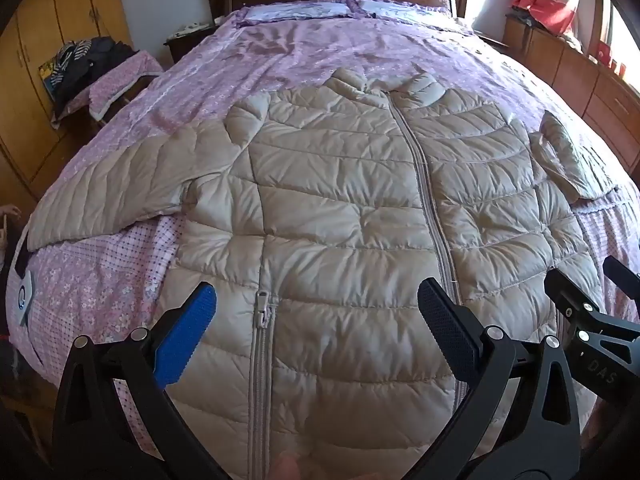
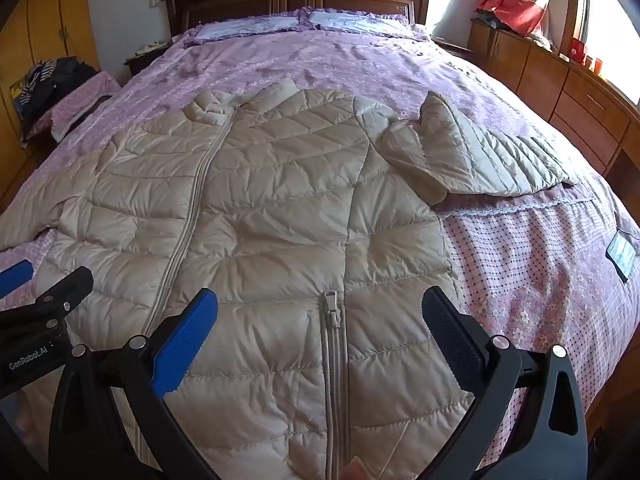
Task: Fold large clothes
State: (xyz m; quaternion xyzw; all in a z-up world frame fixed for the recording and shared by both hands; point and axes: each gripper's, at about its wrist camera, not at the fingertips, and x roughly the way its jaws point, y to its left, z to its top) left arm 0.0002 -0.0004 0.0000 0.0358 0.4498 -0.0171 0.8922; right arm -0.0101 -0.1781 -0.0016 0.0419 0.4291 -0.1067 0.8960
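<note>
Bedroom: pink floral-quilted bed (image 1: 280, 52) carries beige quilted puffer jacket (image 1: 340, 200), laid front-up, zipped, sleeves spread, prob. for folding. Left tool (image 1: 316, 320) & right tool (image 2: 320, 320) hover over hem, released, nothing gripped.

One beige puffer jacket (image 1: 340, 208) w/ two sleeves, one bed (image 1: 304, 52), two pillows (image 2: 248, 24). Two grippers: left (image 1: 316, 332), right (image 2: 320, 336). One phone (image 2: 622, 255) on the cover.

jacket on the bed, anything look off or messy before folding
Mostly flat and zipped, but the jacket's right sleeve is bunched and doubled over near the shoulder, while the left sleeve lies stretched straight out.
</note>
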